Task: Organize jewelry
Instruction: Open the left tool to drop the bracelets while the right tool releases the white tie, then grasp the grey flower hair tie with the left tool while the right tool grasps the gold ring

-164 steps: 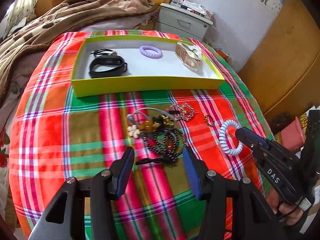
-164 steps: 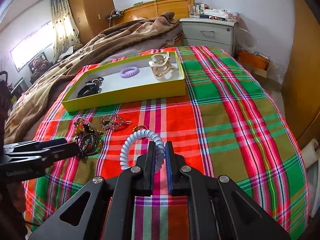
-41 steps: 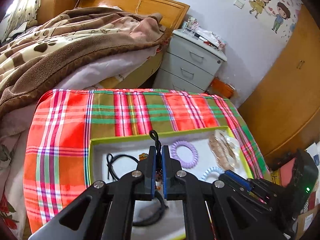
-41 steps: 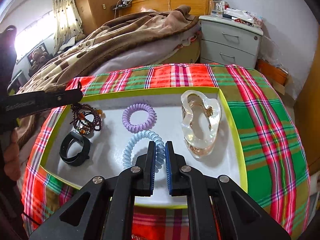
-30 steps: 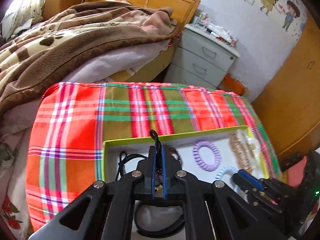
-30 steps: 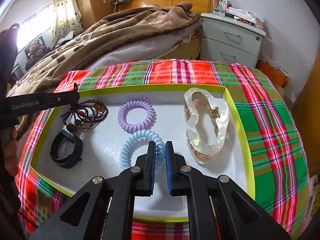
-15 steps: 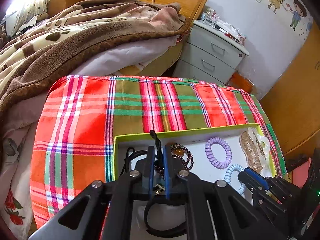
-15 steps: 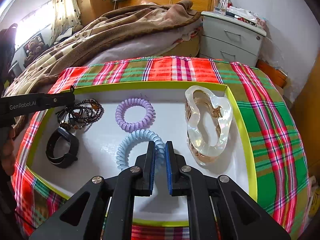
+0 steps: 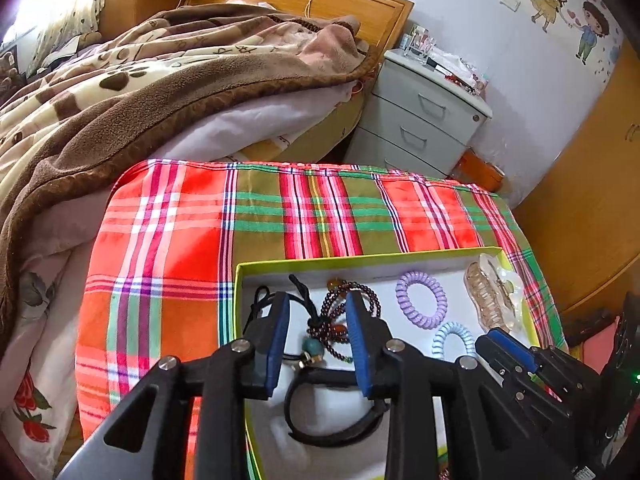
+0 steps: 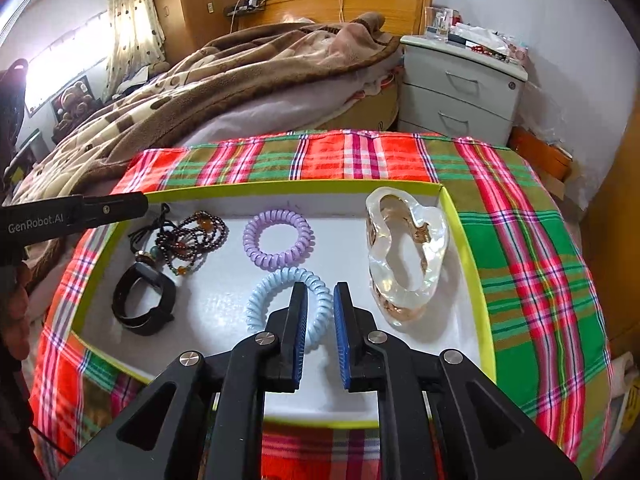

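In the left wrist view the left tool (image 9: pixel 316 320) sits at lower centre with its blue pads spread wide, gripping nothing; the beaded bracelet bundle (image 9: pixel 340 312) lies in the gap between them on the white floor of the yellow-rimmed box (image 9: pixel 360 258), with the black band (image 9: pixel 332 432) just below it. In the right wrist view the right tool (image 10: pixel 320 312) is at lower centre, its pads parted a little around the near edge of the light blue coil hair tie (image 10: pixel 276 292), which rests on the box floor; contact with the pads cannot be told. Above it lies the purple coil hair tie (image 10: pixel 278 238), and to the right the clear hair claw (image 10: pixel 404 252). The box stands on the plaid-covered bench (image 10: pixel 532 248).
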